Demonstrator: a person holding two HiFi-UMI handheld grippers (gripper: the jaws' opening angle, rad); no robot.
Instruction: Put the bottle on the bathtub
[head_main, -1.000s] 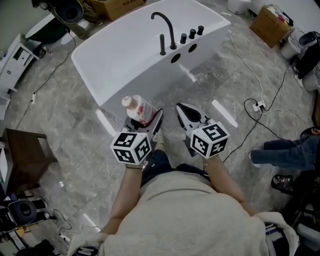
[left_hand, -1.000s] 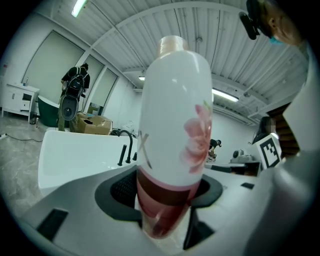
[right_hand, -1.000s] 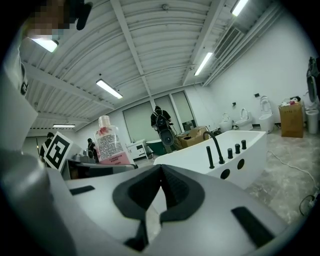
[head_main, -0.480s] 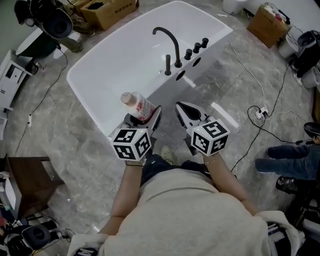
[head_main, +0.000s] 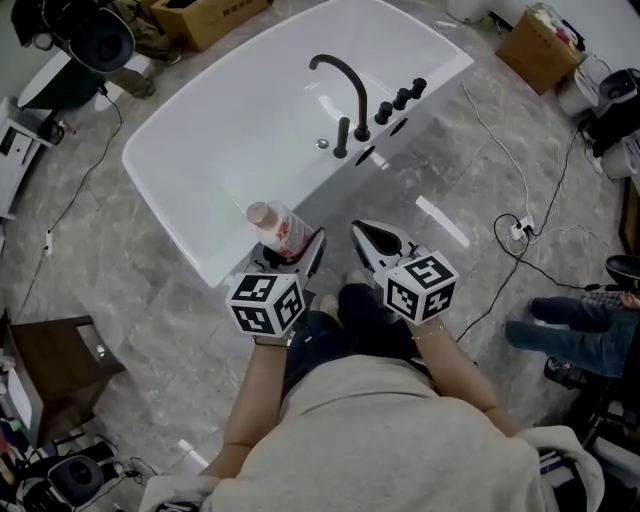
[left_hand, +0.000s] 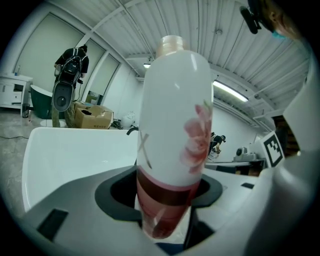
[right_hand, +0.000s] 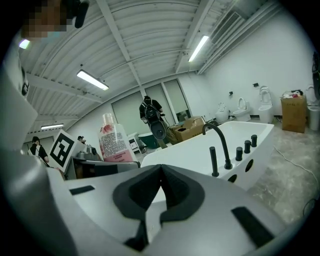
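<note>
Bottle (head_main: 280, 228), smooth white with pink flower print, stands clamped in left gripper (head_main: 291, 247) near glossy white bathtub (head_main: 240, 120); right gripper (head_main: 368, 232) pinched together, empty

The bottle (left_hand: 172, 130) in the left gripper (head_main: 291, 245) is white with a pink flower and a dark red band. Ahead, the bathtub (head_main: 230, 120) is white, its faucet (head_main: 350, 85) black.

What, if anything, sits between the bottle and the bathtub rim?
Nothing visible. The left gripper holds the bottle right at the bathtub's near rim, which is bare there. The faucet and knobs stand farther right along that rim, off the path.
</note>
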